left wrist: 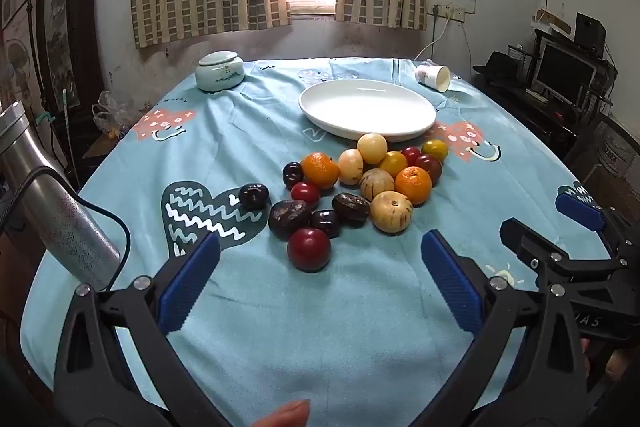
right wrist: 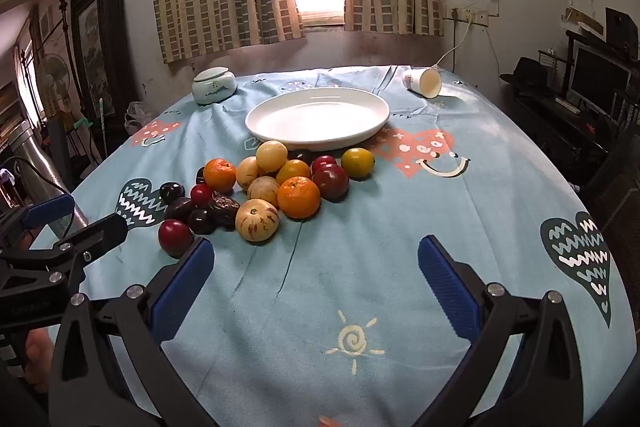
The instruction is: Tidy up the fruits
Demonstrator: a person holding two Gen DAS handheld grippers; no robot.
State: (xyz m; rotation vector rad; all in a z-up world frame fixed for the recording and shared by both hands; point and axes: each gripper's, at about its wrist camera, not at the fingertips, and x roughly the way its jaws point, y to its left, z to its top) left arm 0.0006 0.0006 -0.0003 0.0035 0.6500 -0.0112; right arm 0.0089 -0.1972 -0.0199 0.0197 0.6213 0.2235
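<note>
state: left gripper (left wrist: 320,259) and right gripper (right wrist: 316,263) both spread wide, empty | fruit pile (left wrist: 352,183) on counter just before empty plate (left wrist: 367,109) | risk: round fruit rolls if neighbours get nudged; soft plums may bruise

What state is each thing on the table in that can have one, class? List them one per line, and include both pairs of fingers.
White plate: empty, upright.
Paper cup: tipped on its side, mouth facing the camera.
Ceramic jar: upright, lid on.
Fruit pile: loose on the tablecloth, none on the plate.
Left gripper: fingers wide open, holding nothing.
Right gripper: fingers wide open, holding nothing.
</note>
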